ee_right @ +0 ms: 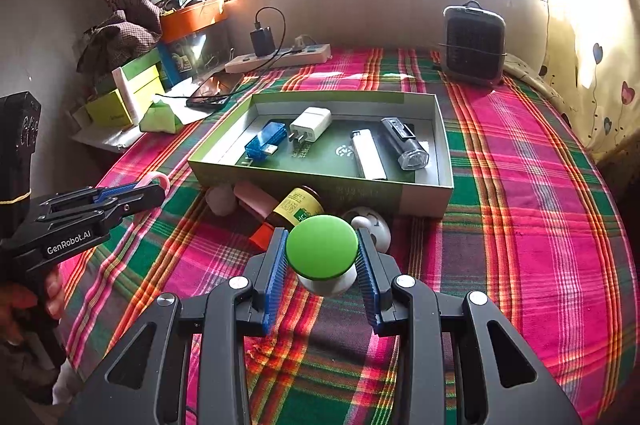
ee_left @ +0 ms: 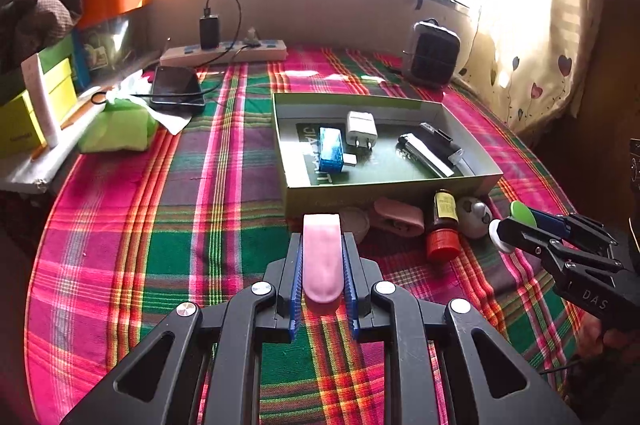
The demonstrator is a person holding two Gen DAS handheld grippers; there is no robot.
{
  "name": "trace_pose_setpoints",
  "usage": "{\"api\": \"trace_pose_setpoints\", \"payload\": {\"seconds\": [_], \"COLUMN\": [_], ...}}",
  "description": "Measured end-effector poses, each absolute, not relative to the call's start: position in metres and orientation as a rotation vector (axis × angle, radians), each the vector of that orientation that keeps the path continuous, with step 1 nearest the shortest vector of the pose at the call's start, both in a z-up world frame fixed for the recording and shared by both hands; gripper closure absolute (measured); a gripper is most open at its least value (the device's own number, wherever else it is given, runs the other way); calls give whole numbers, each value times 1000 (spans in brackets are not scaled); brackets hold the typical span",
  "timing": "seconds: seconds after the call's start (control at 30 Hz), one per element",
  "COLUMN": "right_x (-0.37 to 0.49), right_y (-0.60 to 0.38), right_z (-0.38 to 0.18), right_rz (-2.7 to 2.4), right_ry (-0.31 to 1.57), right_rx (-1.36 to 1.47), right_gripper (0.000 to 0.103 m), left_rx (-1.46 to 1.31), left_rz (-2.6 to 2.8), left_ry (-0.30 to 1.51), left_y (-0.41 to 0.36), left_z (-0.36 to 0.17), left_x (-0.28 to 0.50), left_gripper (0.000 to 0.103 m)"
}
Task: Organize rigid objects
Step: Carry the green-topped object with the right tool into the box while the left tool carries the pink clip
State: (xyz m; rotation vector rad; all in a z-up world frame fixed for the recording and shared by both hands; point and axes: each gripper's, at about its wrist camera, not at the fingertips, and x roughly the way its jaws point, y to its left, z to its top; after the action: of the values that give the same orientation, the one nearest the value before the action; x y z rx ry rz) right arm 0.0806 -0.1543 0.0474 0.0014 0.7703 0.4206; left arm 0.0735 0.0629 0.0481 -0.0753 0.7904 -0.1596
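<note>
two grips – left fingers [ee_left: 322,265] clamp pink clip [ee_left: 322,257], right fingers [ee_right: 322,261] squeeze green-capped white knob [ee_right: 322,251]

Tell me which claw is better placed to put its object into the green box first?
Probably the left. The left claw, shut on the pink clip, points straight at the green box. The right claw, shut on the green-topped jar, has the brown bottle and a white round object before it.

Left tongs [ee_left: 322,257] clamped on pink clip [ee_left: 322,261], held above plaid bed cover [ee_left: 160,209], just short of green box [ee_left: 384,191]. Right tongs [ee_left: 516,225] at right grip green-capped white obj [ee_left: 520,215]. Box holds blue USB stick [ee_left: 331,149], white charger [ee_left: 361,129], lighter [ee_left: 426,155].
</note>
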Motion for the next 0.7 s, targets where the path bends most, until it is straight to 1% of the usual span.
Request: {"api": "trace_pose_setpoints", "payload": {"seconds": [0.7], "right_x": [132], "right_y": [-153], "right_z": [69], "right_rz": [449], "right_ry": [741], "right_rx": [40], "right_gripper": [68], "left_rx": [-71], "left_rz": [-197], "left_ry": [762], "left_y": [51], "left_z": [71], "left_x": [126], "left_gripper": [86]}}
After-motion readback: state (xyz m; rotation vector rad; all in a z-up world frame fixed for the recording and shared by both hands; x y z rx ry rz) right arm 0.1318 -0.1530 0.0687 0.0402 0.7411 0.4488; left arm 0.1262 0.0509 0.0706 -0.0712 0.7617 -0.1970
